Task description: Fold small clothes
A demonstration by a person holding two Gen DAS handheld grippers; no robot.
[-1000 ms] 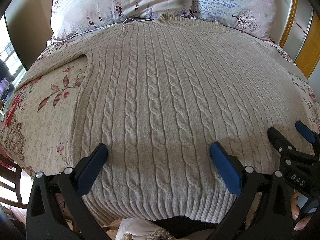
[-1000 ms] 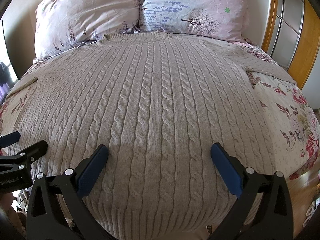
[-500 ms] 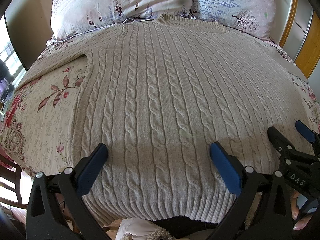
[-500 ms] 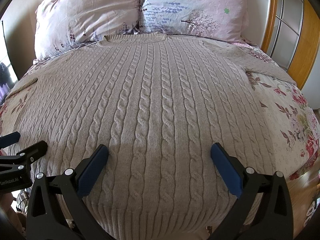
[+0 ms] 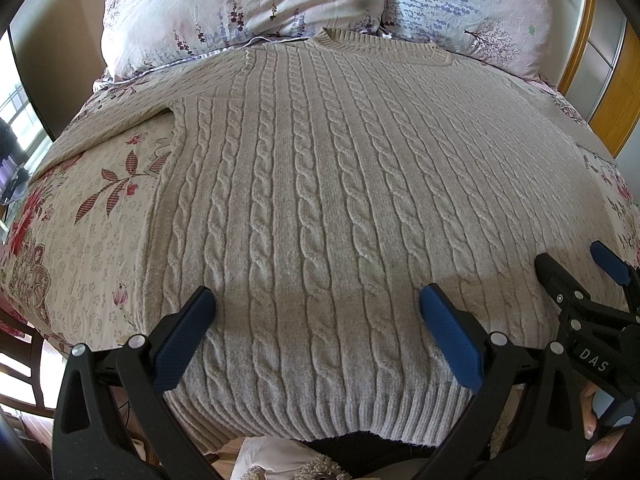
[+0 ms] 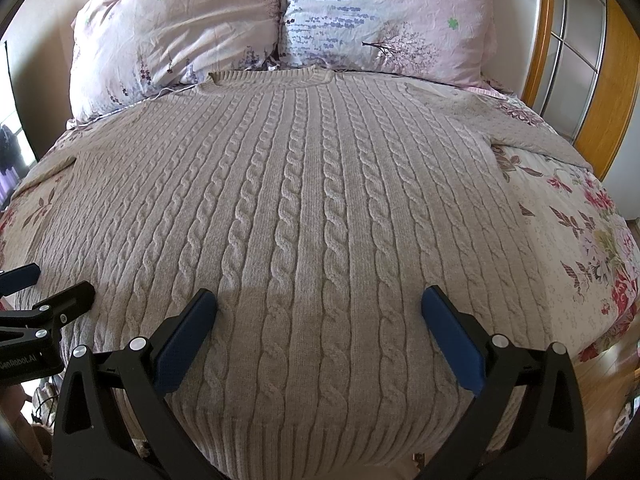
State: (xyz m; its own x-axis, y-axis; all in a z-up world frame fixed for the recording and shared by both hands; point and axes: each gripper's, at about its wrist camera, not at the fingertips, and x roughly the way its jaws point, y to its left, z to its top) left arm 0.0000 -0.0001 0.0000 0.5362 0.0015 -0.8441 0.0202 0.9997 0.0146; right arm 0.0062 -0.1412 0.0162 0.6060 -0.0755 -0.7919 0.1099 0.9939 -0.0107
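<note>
Bed (image 5: 92,248), covered with a floral sheet: red flowers and dark leaves on a pale ground. A beige cable-knit sweater (image 5: 320,200) lies flat on it, front or back up cannot be told, spread wide with both sleeves out to the sides. Collar points toward the head of the bed; ribbed hem lies at the foot edge and hangs slightly over it. Two pillows (image 6: 384,20) in pale floral cases sit side by side just beyond the sweater's collar, touching each other.

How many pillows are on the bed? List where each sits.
2. One pink floral fabric pillow at the head of the bed on the left, the other beside it on the right; the two touch behind the sweater's collar.
</note>
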